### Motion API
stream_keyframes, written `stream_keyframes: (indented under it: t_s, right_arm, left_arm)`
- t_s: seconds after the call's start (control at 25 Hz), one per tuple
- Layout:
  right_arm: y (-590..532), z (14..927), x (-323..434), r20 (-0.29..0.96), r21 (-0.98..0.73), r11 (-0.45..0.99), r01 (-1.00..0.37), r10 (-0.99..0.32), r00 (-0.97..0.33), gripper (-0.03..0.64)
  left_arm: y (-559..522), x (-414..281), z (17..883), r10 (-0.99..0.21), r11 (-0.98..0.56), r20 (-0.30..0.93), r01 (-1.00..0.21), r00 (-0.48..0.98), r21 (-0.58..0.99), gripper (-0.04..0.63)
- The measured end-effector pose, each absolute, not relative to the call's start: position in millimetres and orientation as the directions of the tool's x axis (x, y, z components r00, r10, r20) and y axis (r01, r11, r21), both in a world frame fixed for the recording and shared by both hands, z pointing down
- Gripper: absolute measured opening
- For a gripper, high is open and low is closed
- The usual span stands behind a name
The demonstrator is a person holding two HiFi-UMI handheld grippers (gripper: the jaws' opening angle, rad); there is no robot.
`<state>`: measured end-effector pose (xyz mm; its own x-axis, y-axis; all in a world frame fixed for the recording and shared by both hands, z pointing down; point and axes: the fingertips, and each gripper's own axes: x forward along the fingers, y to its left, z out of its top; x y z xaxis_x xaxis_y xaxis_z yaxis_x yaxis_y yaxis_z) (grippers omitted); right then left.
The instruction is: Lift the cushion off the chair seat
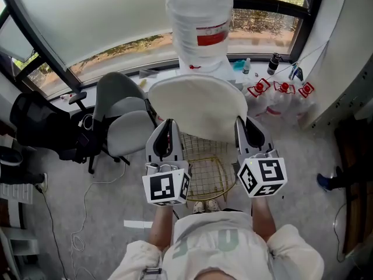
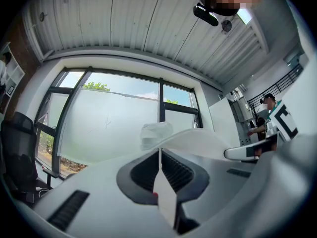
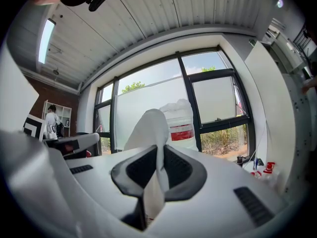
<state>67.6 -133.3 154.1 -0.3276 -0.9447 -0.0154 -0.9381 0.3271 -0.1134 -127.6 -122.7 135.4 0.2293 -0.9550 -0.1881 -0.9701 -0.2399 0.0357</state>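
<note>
The cushion (image 1: 198, 107) — white, round and thin — hangs in the air between your two grippers, lifted clear of the wire seat (image 1: 207, 171), which shows below them. Your left gripper (image 1: 169, 123) is clamped on the cushion's near left rim. In the left gripper view the ribbed jaws pinch a thin fold of white fabric, and the rest of the cushion spreads off to that gripper's right. Your right gripper (image 1: 245, 124) bites the near right rim the same way, its jaws almost together on the fabric, with the cushion rising as a pale fold straight ahead of them. The two grippers sit side by side, pointing away from you, their marker cubes toward your chest.

Beyond the grippers, past the cushion's far edge, a water jug (image 1: 200, 25) with a red label stands at the window. Left of your left gripper is a grey chair (image 1: 123, 121), and farther left again a black chair (image 1: 35, 121). Off to the right of your right gripper, bottles (image 1: 282, 89) with red tags cluster on the floor by the wall — just beyond them, more small bottles on the sill.
</note>
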Motion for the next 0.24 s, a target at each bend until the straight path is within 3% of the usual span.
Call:
stream_keyframes:
  t_s: [0.24]
  right_arm:
    - [-132.3, 157.1, 72.1, -0.011, -0.114, 0.318, -0.941, -0.948, -0.319, 0.046]
  left_arm:
    - [-122.6, -124.8, 136.7, -0.954, -0.244, -0.188, -0.969, 0.234, 0.035, 0.028]
